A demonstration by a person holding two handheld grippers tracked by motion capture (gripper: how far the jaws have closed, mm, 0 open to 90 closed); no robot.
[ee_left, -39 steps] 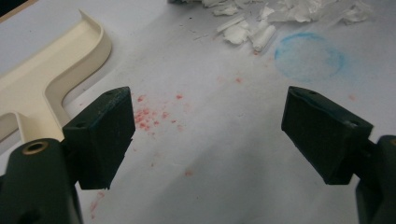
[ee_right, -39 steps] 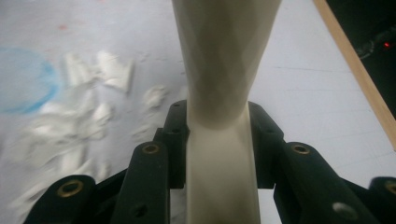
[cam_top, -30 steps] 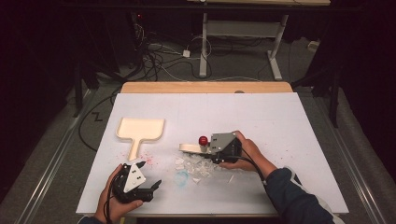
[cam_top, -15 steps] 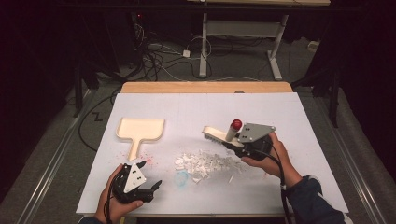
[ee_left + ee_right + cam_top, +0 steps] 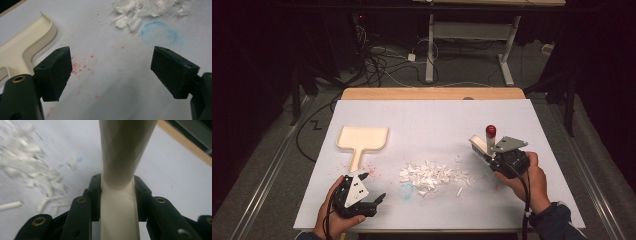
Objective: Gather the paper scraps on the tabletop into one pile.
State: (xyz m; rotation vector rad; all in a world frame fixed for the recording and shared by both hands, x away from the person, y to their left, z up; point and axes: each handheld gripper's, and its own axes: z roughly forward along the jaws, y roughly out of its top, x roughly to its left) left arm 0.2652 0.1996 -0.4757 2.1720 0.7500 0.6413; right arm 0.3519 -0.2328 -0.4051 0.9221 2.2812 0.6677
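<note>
Sweeping white scraps (image 5: 432, 175) into a heap mid-surface, just right of the cream dustpan (image 5: 362, 140). Right tool (image 5: 492, 155) clamped on a cream brush handle (image 5: 120, 195), red cap up, right of the heap. Left tool (image 5: 372, 200) gaping, empty, below the dustpan. Next, probably: grip the dustpan handle, brush the heap toward it.

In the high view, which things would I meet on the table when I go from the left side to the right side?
Cream dustpan → left gripper → faint blue ring mark → pile of white scraps → cream brush with a red tip, held in the right gripper.
</note>
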